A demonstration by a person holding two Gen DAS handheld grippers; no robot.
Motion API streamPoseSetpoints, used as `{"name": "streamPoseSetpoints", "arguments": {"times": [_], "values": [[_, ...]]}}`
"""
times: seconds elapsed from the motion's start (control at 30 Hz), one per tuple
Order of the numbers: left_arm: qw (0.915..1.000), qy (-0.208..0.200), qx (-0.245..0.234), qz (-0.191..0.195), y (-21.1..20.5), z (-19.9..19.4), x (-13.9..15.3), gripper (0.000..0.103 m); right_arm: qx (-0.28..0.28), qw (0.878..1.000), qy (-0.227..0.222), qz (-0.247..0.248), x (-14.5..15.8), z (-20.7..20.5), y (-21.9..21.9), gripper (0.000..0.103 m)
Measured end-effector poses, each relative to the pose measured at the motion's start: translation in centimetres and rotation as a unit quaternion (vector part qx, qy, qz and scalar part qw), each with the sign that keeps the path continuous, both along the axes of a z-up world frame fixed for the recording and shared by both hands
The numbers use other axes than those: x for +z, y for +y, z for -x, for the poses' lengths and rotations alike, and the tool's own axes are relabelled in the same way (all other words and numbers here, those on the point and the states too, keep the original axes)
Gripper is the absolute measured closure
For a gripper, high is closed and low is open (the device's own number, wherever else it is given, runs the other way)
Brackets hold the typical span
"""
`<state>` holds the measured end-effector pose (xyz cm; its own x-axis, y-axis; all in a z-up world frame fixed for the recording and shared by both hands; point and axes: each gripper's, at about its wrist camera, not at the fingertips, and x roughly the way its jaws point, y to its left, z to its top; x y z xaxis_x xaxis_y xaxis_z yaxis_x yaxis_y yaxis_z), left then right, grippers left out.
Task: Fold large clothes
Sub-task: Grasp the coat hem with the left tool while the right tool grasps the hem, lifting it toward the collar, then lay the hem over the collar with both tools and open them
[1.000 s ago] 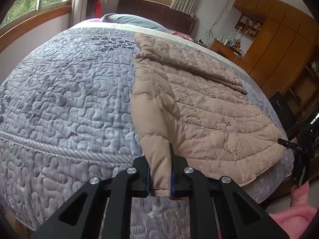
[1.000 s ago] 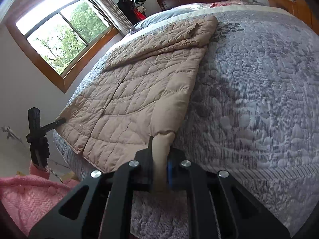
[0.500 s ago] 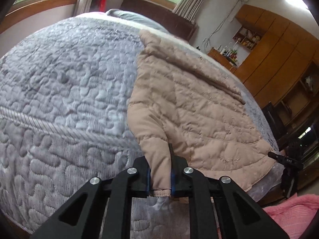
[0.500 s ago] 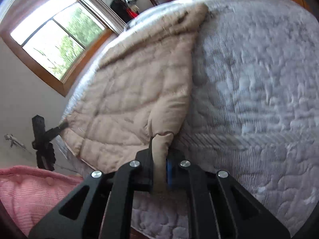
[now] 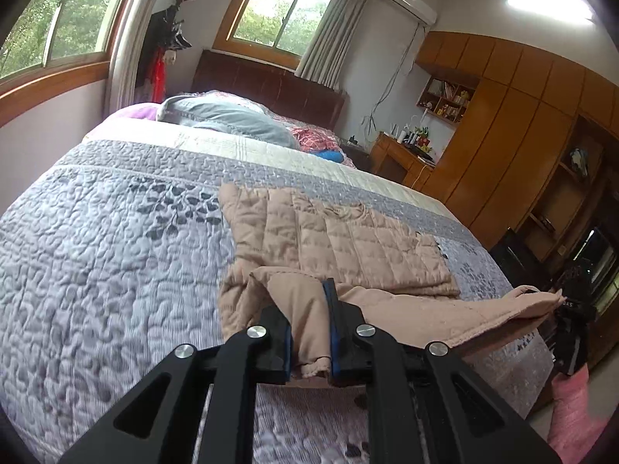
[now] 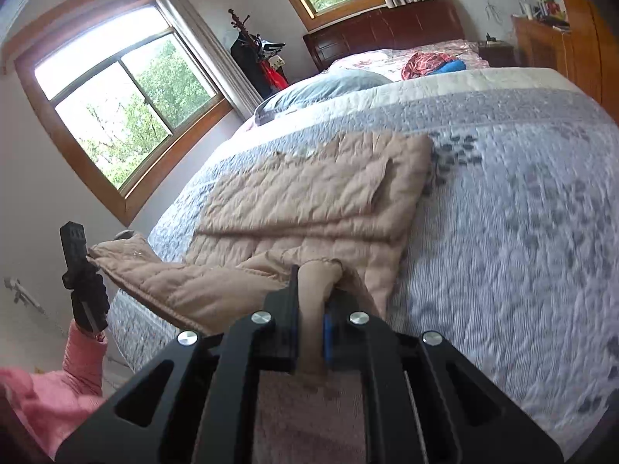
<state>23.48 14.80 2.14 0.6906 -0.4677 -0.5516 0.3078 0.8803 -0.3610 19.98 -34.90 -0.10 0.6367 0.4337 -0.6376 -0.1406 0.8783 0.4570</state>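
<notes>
Lifted off the quilted bedspread (image 5: 116,255) since a second ago, the beige quilted coat's (image 5: 348,239) hem hangs clamped in both left gripper (image 5: 309,332) and right gripper (image 6: 311,321).

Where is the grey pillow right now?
In both wrist views the grey pillow lies at the bed's far end, below the dark headboard.

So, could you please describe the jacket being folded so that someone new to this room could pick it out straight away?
Start at the big bed with the grey quilted cover. The jacket lies across the cover's near half, its near hem lifted off the bed. It is the only tan, puffy, stitched piece there, unlike the grey pillow by the dark headboard.
</notes>
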Motion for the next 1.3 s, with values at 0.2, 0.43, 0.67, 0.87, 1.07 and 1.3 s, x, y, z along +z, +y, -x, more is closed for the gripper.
{"name": "streamPoseSetpoints", "arguments": {"times": [0.2,0.43,0.67,0.87,1.07,1.3], "values": [[0.9998,-0.001,0.018,-0.009,-0.7,-8.3,1.3,0.089,-0.019,1.000,0.016,0.009,2.1,-7.5,-1.3,0.095],[0.9986,0.038,0.028,-0.024,-2.1,-18.0,-1.3,0.090,-0.039,0.997,0.061,0.013,0.7,-16.3,-2.4,0.095],[0.9903,0.121,0.038,-0.056,-3.7,-25.5,-8.1,0.090,-0.060,0.991,0.117,0.023,-4.0,-22.8,-2.9,0.095],[0.9860,0.158,0.043,-0.031,-3.8,-28.7,-11.0,0.089,-0.079,0.984,0.157,-0.007,-7.5,-27.2,-4.6,0.095],[0.9776,0.202,0.049,0.035,-2.2,-30.3,-10.8,0.081,-0.090,0.976,0.191,-0.052,-9.5,-28.9,-5.9,0.085],[0.9702,0.198,0.036,0.135,0.9,-28.0,-8.7,0.073,-0.078,0.979,0.161,-0.102,-7.8,-26.1,-7.2,0.064]]}}
